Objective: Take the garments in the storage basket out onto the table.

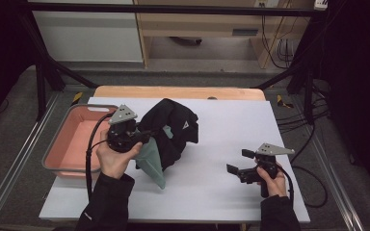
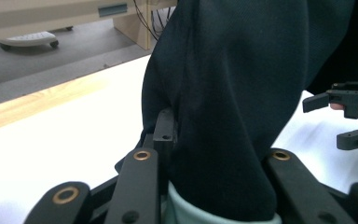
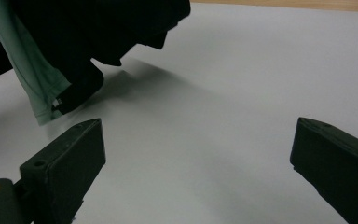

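While the left claw [image 1: 147,136] clamps the black garment [image 1: 176,127] aloft, the right claw [image 1: 238,163], jaws apart, should pinch its free hem squarely.

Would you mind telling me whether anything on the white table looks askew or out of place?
Only the black garment with pale green lining looks untidy: bunched in a heap, lifted by the left gripper. The pink plastic bin sits square at the table's left edge.

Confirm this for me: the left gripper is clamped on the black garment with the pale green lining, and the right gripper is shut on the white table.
Not quite. The left gripper is indeed clamped on the black garment with the pale green lining, but the right gripper is open: the right gripper view shows its jaws spread wide apart with nothing between them, over the white table.
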`<action>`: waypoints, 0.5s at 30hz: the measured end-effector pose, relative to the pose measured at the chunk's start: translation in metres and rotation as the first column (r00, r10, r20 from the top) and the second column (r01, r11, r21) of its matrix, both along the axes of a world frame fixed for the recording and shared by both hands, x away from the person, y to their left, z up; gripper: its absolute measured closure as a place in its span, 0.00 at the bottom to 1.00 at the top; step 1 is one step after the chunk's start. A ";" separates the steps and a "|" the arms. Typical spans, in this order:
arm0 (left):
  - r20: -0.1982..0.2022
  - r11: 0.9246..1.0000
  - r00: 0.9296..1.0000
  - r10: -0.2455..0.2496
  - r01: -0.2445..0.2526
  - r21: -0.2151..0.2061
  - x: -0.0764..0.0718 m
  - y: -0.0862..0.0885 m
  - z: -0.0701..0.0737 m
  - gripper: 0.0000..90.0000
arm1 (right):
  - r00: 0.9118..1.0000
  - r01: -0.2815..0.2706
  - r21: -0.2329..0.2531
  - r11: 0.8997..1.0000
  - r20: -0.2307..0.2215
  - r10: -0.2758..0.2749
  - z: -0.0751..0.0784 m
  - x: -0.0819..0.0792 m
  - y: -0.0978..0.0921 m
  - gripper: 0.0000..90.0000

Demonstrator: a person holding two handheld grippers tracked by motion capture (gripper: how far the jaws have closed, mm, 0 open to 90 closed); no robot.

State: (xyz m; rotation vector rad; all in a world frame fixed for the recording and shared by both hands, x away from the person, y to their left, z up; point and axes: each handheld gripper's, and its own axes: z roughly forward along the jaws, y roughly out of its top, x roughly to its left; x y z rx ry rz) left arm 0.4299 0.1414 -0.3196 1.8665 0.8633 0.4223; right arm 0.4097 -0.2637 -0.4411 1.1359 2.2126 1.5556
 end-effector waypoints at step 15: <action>-0.042 1.000 0.999 -0.023 0.023 -0.010 0.008 -0.024 -0.037 0.75 | 1.000 -0.001 0.002 1.000 0.001 0.001 0.000 0.000 0.000 0.04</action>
